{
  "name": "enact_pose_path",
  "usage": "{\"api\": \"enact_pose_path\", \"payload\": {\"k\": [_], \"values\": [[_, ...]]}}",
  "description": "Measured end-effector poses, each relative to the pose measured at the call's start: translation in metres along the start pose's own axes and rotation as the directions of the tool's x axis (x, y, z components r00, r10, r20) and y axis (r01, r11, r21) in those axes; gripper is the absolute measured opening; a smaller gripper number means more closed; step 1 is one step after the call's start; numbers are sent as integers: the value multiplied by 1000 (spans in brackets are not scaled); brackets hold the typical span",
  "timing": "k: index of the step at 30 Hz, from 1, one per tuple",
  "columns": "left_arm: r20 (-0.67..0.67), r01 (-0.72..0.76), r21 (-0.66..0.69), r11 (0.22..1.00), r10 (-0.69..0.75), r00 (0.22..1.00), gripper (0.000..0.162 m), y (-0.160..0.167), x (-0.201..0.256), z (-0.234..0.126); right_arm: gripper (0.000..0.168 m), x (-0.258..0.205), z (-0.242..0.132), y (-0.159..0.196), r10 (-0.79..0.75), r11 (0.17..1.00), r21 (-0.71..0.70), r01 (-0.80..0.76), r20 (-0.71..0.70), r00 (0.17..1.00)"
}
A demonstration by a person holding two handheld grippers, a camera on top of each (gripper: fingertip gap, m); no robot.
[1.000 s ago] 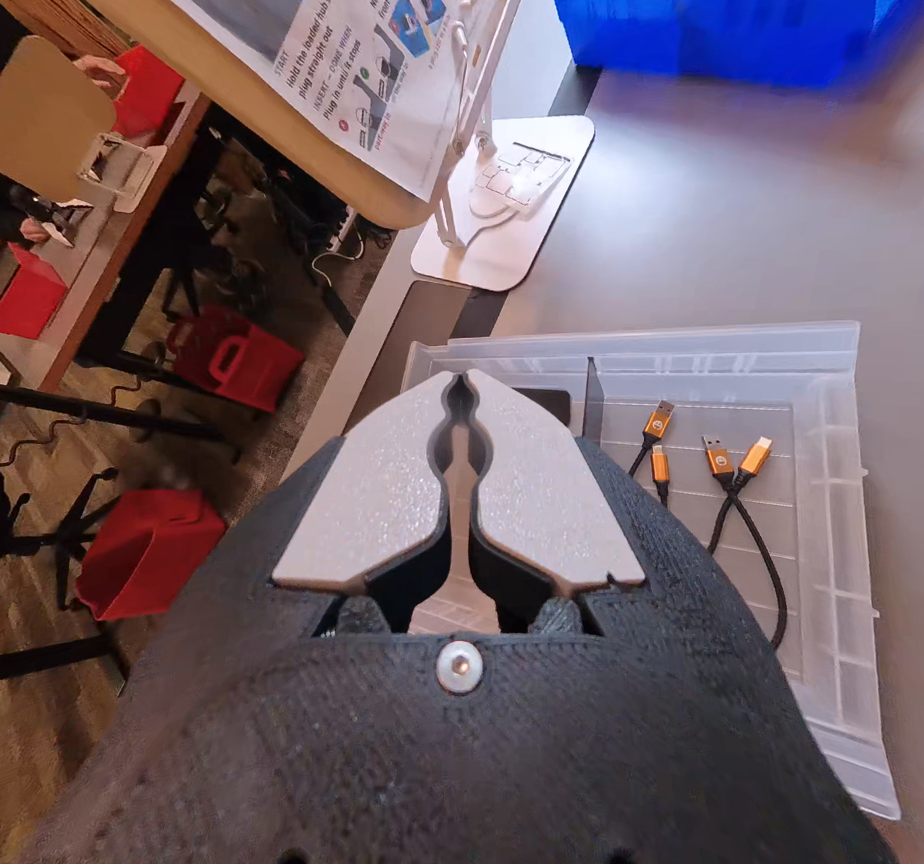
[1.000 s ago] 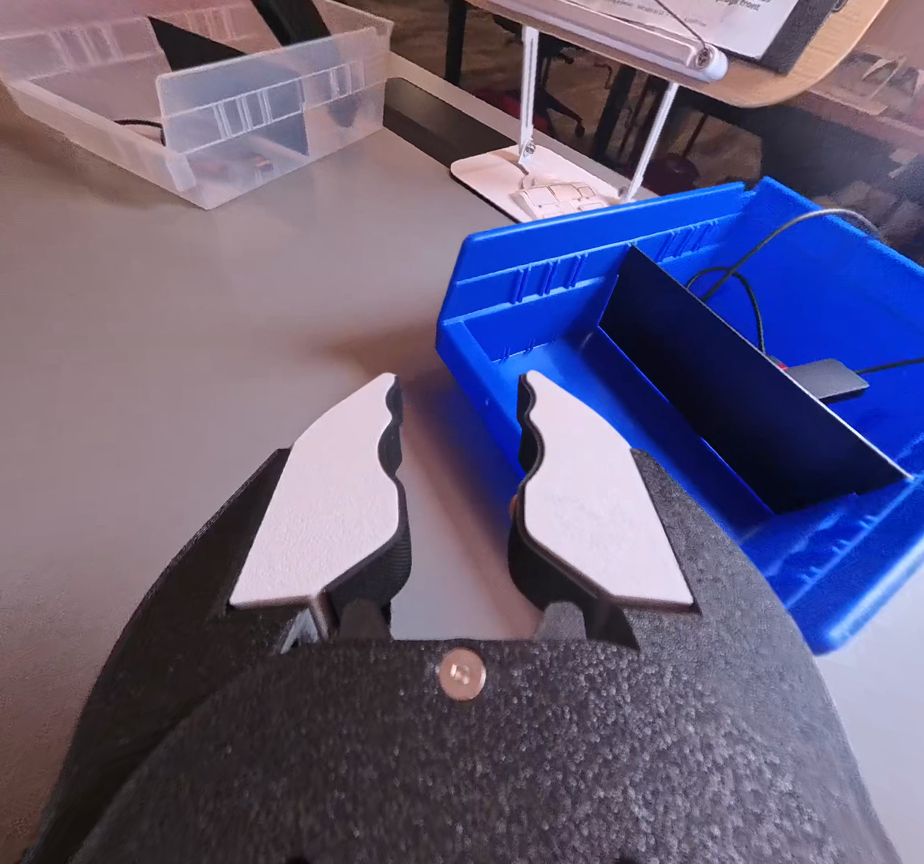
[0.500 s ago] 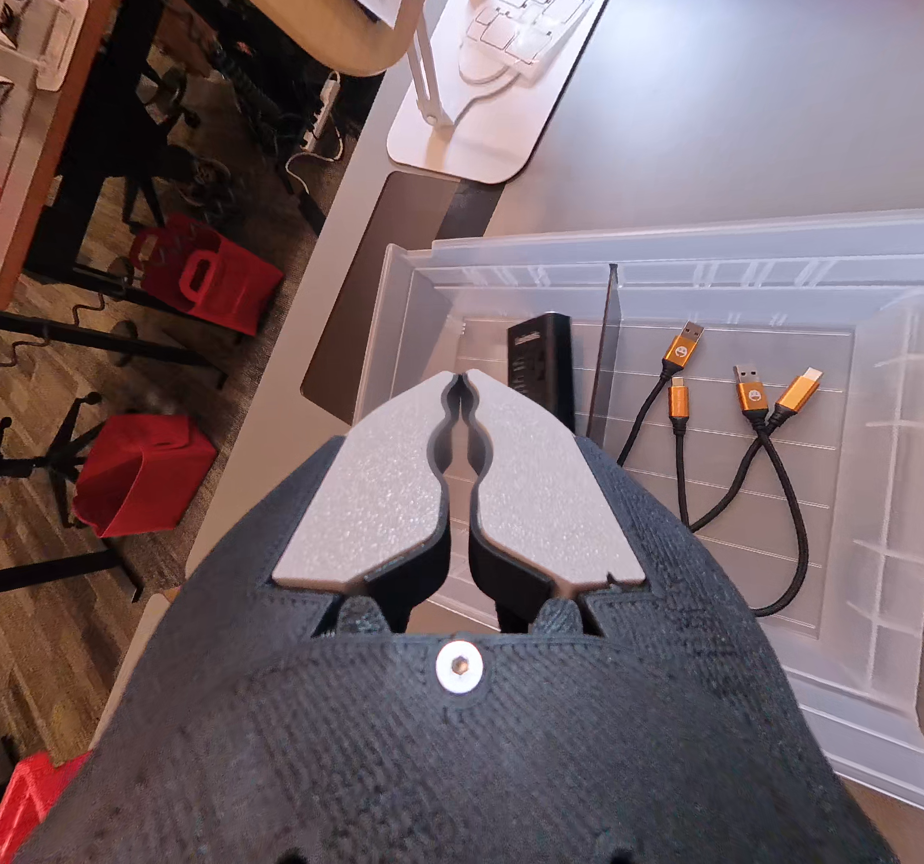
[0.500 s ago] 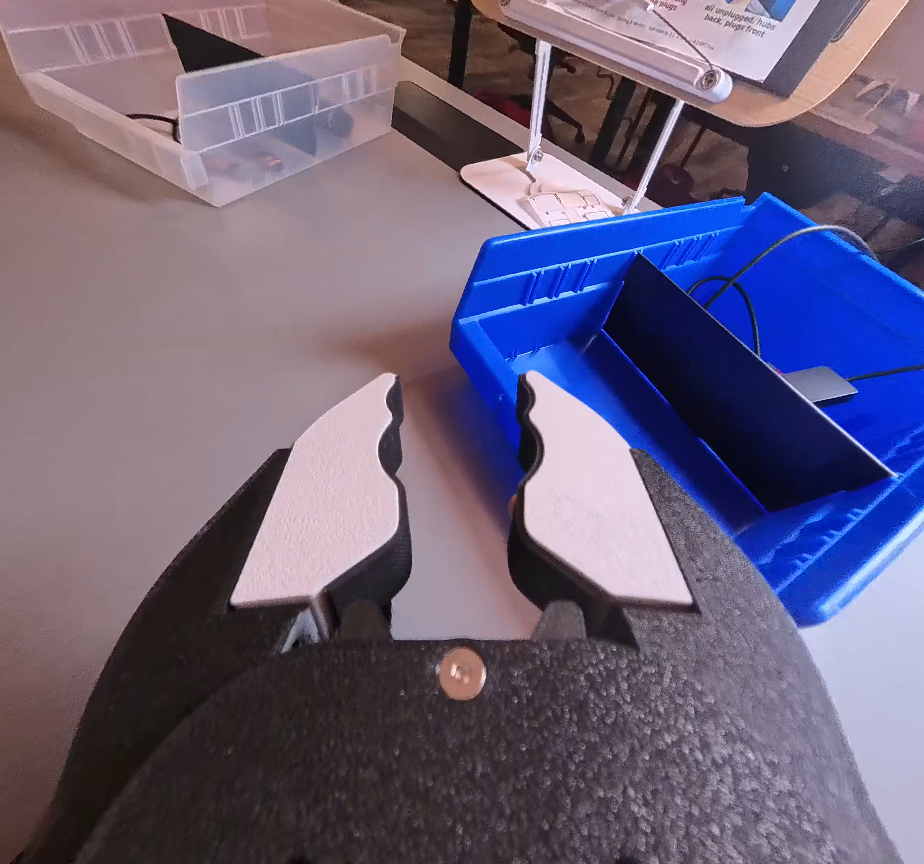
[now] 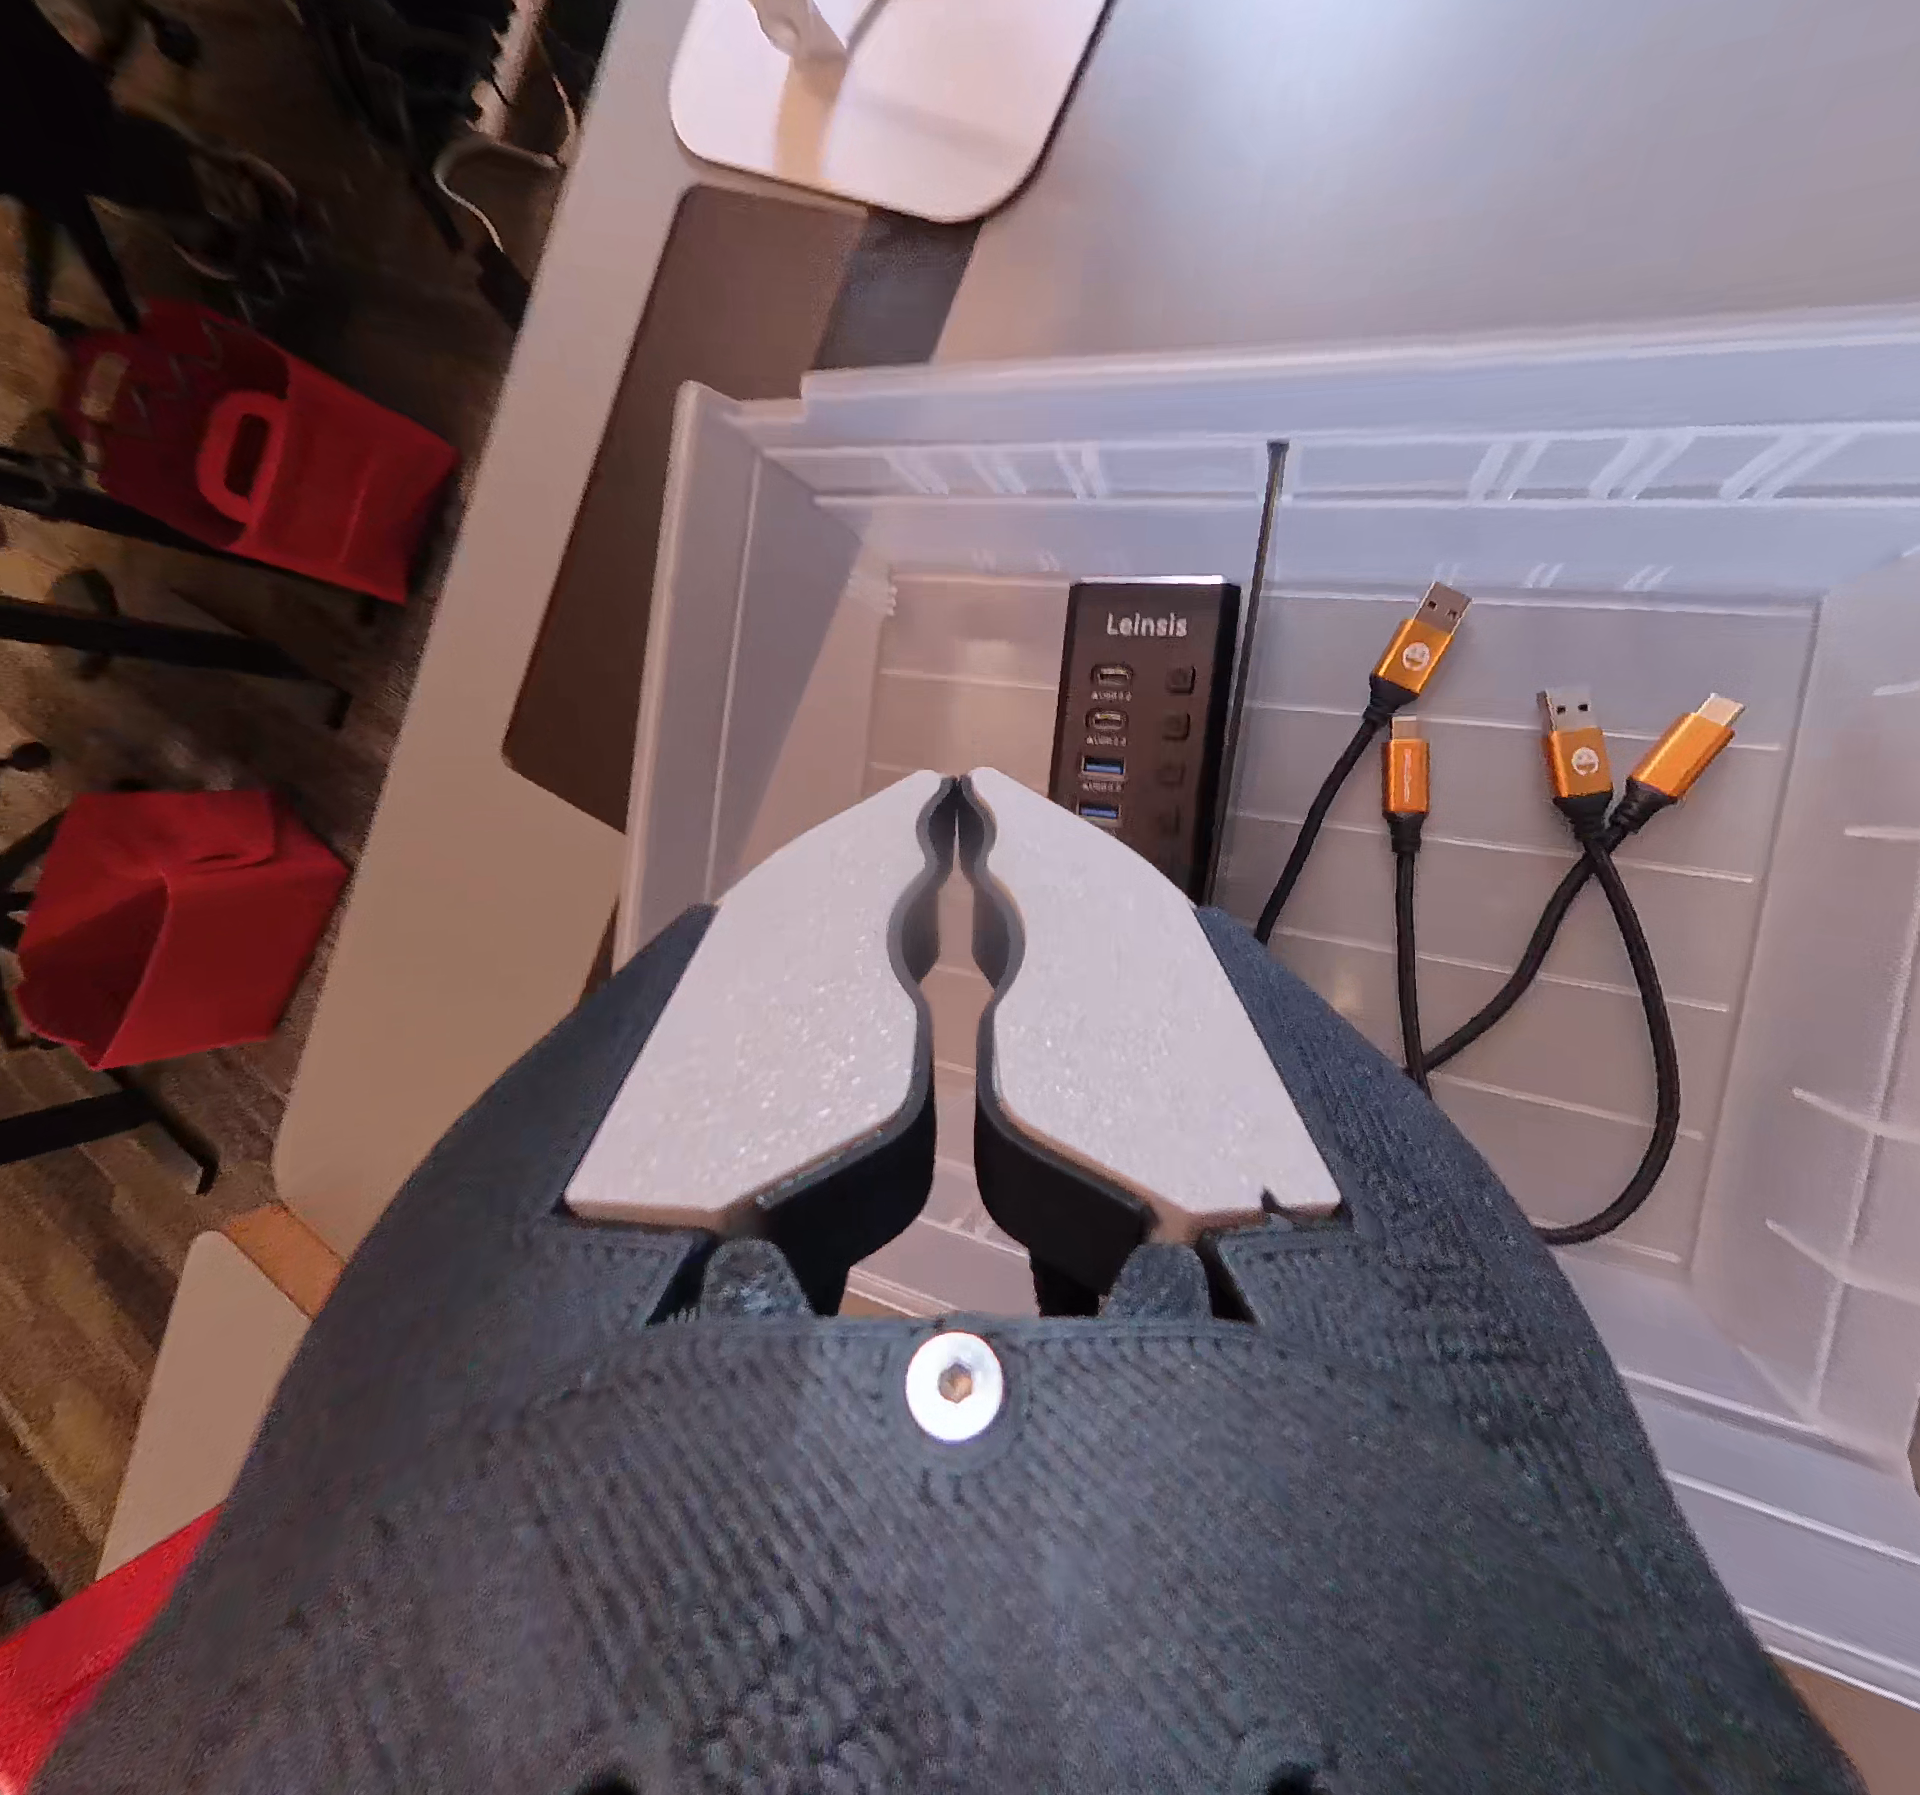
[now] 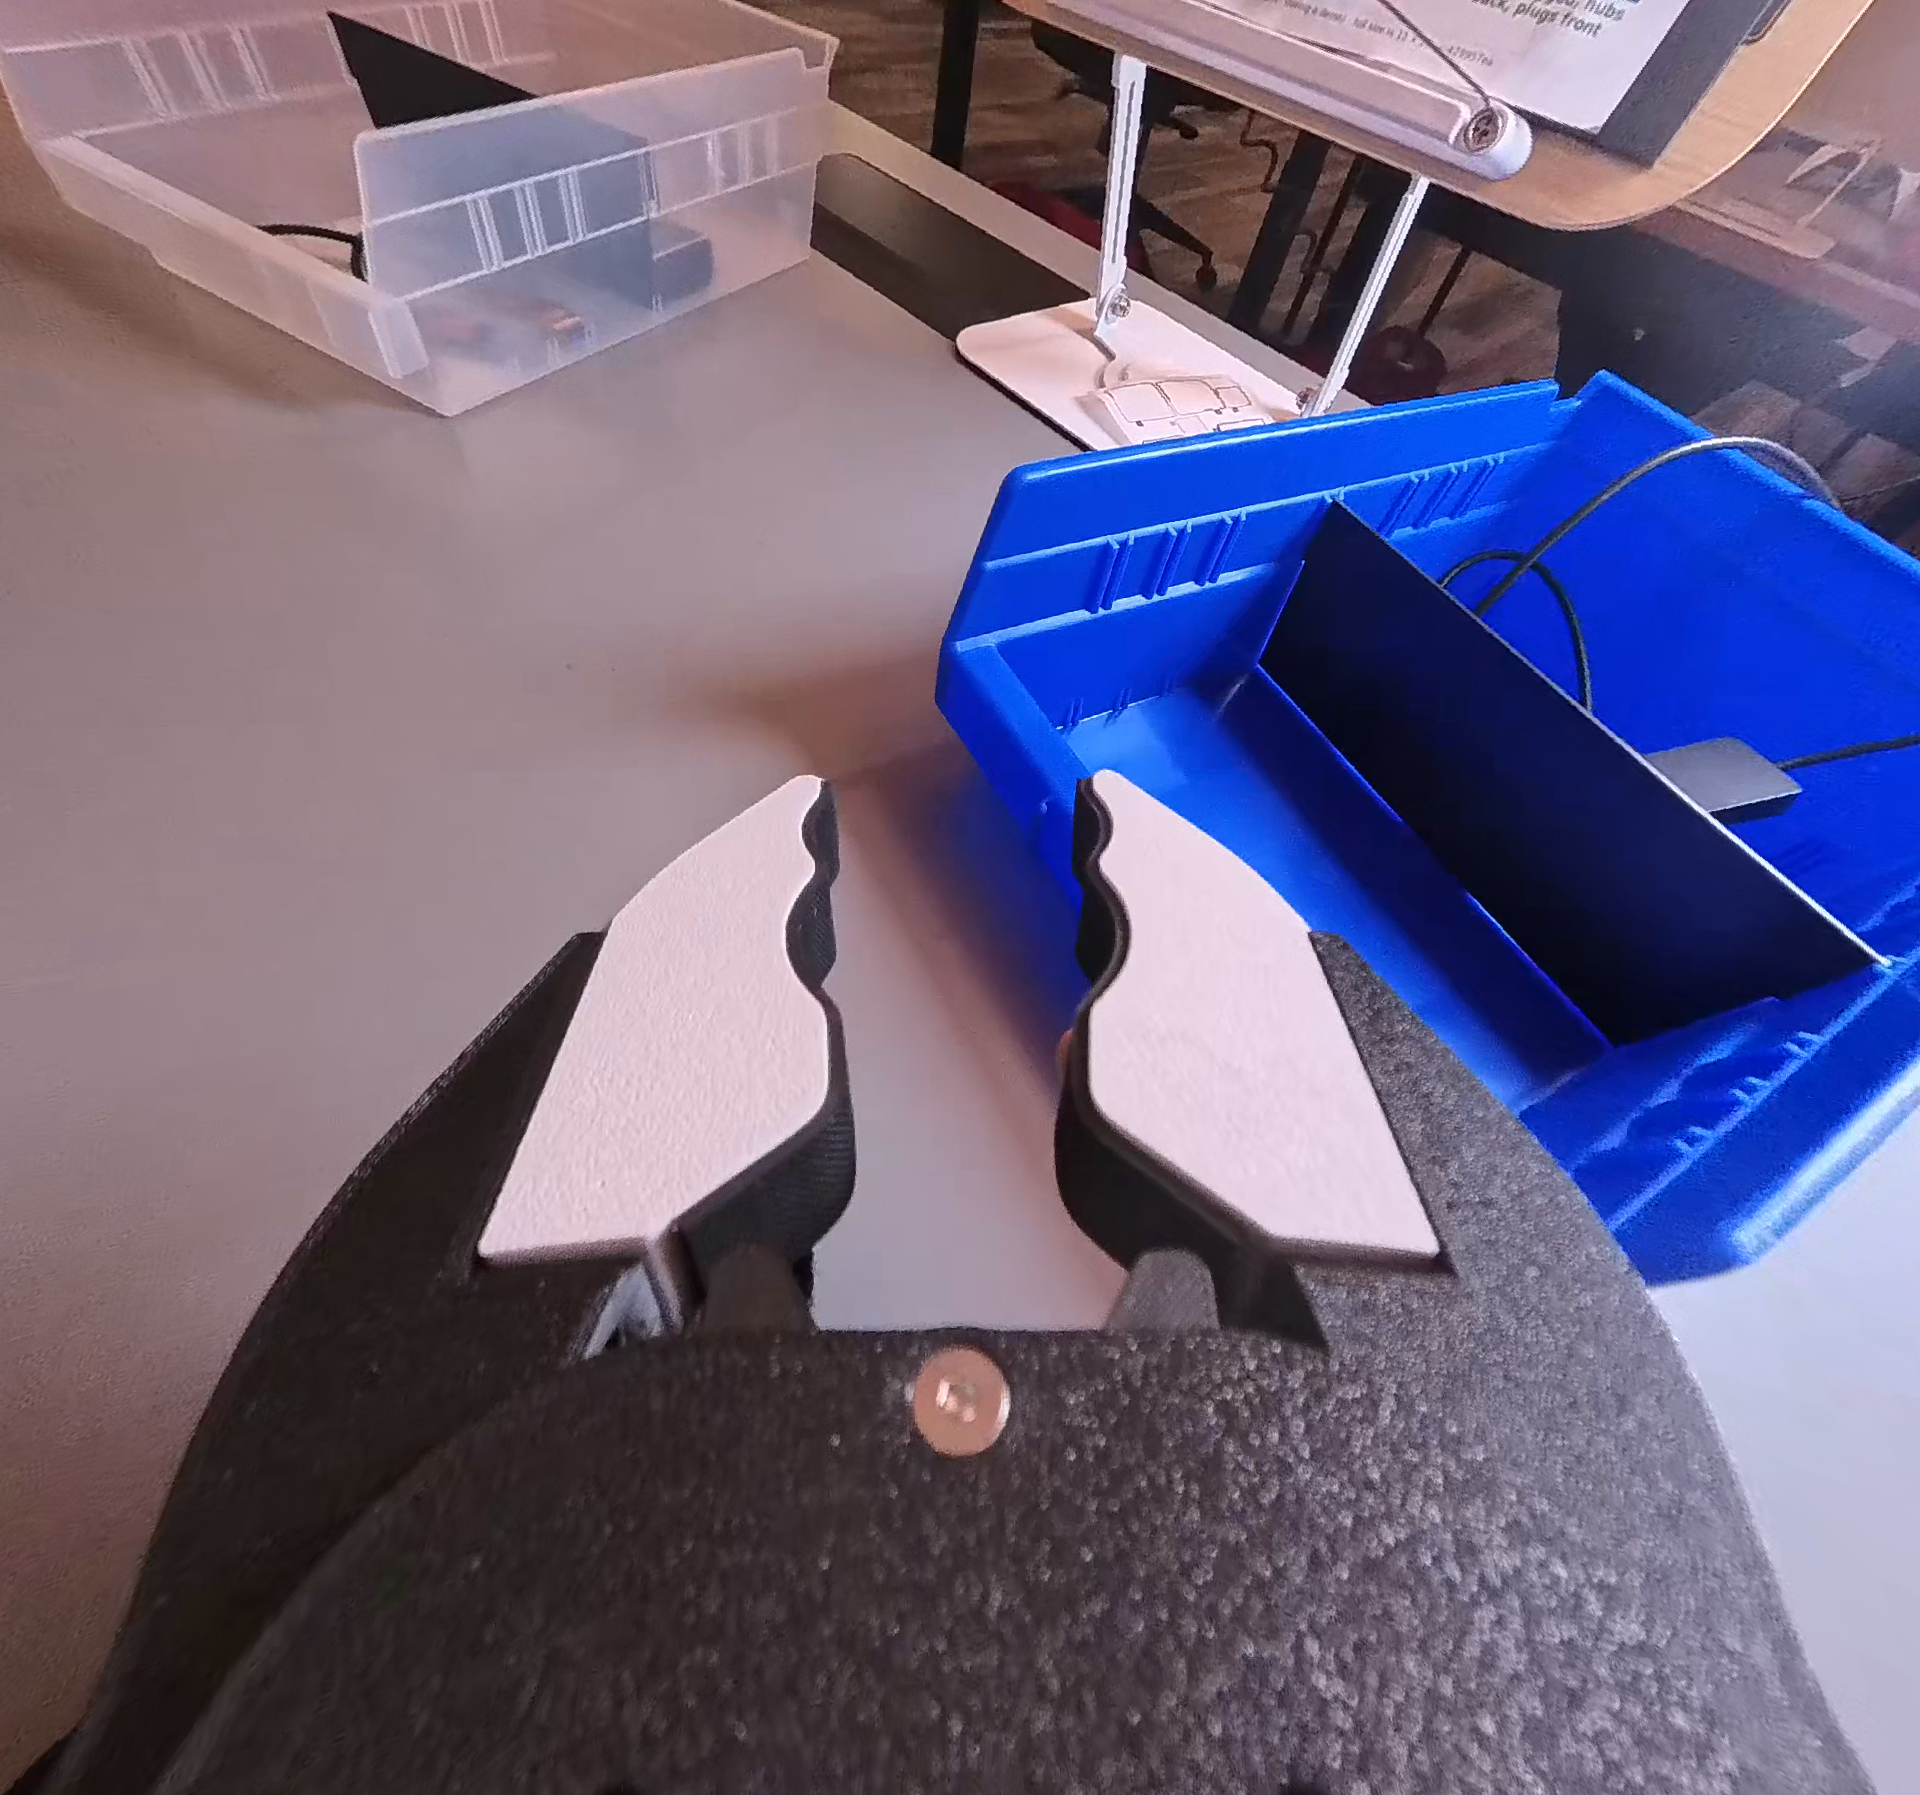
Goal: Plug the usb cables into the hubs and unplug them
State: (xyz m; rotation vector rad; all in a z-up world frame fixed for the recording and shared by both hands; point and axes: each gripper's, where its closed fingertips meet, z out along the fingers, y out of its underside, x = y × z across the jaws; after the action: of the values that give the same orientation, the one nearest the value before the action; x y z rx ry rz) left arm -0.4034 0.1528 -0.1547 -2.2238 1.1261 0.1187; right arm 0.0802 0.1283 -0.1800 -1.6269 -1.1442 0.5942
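In the left wrist view my left gripper [image 5: 958, 781] is shut and empty, above the clear plastic bin [image 5: 1351, 395]. A black USB hub [image 5: 1141, 706] lies in the bin's left compartment, just beyond my fingertips. A thin black divider [image 5: 1252, 665] separates it from two short black braided cables with orange plugs [image 5: 1413, 654], [image 5: 1574, 758] in the right compartment. In the right wrist view my right gripper [image 6: 951, 795] is open and empty over the grey table, beside the blue bin [image 6: 1195, 540]. A dark flat hub [image 6: 1720, 777] with thin cables lies behind the blue bin's black divider [image 6: 1538, 789].
A white document stand [image 6: 1101, 343] with an instruction sheet stands at the table's far edge between the bins; its base shows in the left wrist view [image 5: 894, 62]. The clear bin [image 6: 436, 187] sits far left in the right wrist view. Red containers [image 5: 260, 457] lie on the floor beyond the table edge. Measured from the fingertips, the black USB hub [image 5: 1141, 706] is 10 cm or so from the left gripper and 45 cm from the right.
My left gripper has moved closer over the clear bin and tilted down, so the hub has come into full view. My right gripper stays open and has barely shifted.
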Motion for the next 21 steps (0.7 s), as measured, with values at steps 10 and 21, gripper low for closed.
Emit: {"api": "enact_pose_path", "payload": {"k": [10,21], "values": [[-144,53,-328,943,-105,984,39,59,3,59,44,1,-3,9,18,1000,-19,-18,-9,1000],[-391,-53,-524,850,-185,901,58,75,32,80,44,11,2,24,74,996,-44,-75,-15,997]]}}
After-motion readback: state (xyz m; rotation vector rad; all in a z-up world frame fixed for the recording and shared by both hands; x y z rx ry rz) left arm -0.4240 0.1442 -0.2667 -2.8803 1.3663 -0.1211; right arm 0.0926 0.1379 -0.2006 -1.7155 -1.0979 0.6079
